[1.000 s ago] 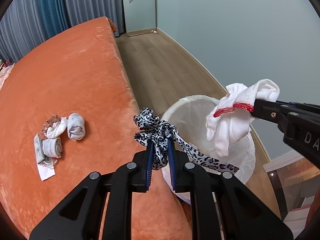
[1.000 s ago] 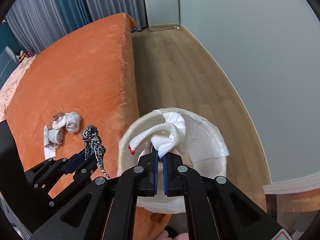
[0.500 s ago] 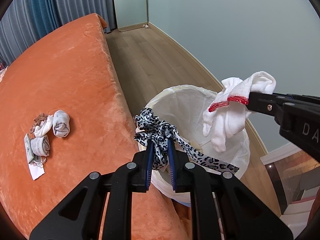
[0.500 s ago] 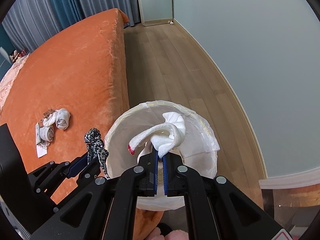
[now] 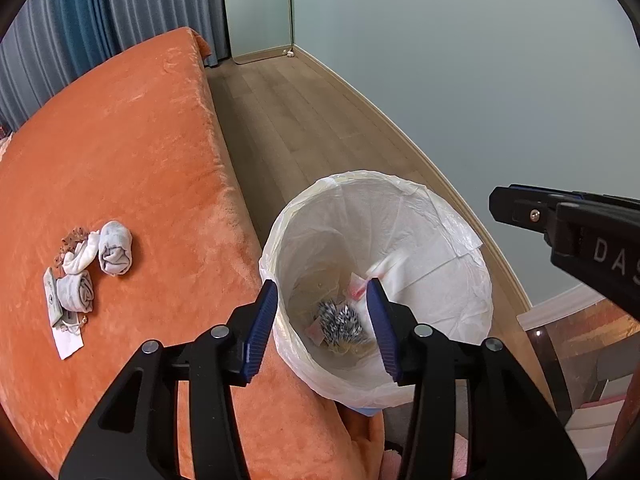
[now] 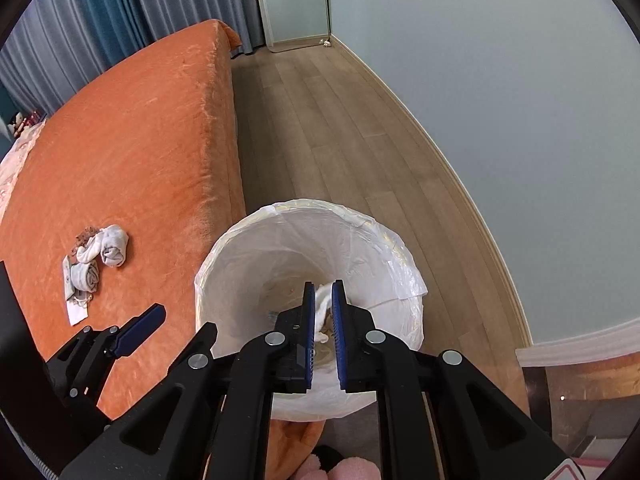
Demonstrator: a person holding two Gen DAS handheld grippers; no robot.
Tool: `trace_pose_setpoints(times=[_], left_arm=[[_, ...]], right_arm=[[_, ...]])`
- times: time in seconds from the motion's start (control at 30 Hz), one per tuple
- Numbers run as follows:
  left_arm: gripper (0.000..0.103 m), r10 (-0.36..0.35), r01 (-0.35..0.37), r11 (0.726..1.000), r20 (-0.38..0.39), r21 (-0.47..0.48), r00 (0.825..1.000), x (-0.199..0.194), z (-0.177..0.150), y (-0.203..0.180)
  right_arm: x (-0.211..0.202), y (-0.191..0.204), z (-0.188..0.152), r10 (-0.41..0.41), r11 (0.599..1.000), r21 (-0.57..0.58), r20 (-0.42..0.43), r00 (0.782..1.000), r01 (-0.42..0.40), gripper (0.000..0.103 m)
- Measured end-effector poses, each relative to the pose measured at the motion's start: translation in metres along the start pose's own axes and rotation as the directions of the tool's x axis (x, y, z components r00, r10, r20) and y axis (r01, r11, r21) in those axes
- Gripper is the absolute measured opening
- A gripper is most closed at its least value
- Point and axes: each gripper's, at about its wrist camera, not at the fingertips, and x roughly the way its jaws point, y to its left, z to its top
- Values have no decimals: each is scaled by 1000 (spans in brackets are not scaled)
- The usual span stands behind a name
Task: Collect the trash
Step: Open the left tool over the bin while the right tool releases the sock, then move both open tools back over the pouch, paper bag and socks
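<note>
The white-lined trash bin [image 5: 360,176] stands against the orange bed's edge. My left gripper [image 5: 321,284] hangs over it, jaws opening with nothing between them. The leopard-print cloth [image 5: 340,322] lies at the bin's bottom. A white glove with a red cuff [image 5: 386,266] is a blur inside the bin, falling. My right gripper [image 6: 323,286] is above the bin [image 6: 312,204], jaws opening a little. The glove [image 6: 323,306] shows through their gap, below the pads. In the left wrist view the right gripper [image 5: 516,204] holds nothing. The left gripper [image 6: 184,320] shows at the lower left.
A small pile of rolled socks [image 5: 114,246] and a paper tag [image 5: 68,340] lies on the orange bed [image 5: 120,140]. Wooden floor runs along the pale wall to a door. Blue curtains hang behind the bed. A glass-topped table corner [image 5: 560,344] is at the right.
Both grippers have let go. The leopard cloth has dropped from the left gripper into the bin. The white glove has left the right gripper and is falling in.
</note>
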Motion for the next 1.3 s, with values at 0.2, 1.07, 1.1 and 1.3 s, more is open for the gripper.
trace_pose_setpoints(times=[0.2,1.07,1.1,1.3], left_arm=[[44,5,-5,1000,6,-4,1000,-2,1,3],[44,76,-76,987,-3,-139,997,-15,-12,86],[44,85,-85,986,-4,-146,996,-17,-14,93],[44,127,-127,972,-14,-196,992,-23,-25,136]], right_arm=[[1,5,0,1,1000,-13,3,1000,-1,11],[5,93,-4,40,984,-172,-2,999,-40,11],[6,100,-5,52,983,-178,-3,999,-52,11],[9,155,-15,89,964,-249,-10,996,-89,11]])
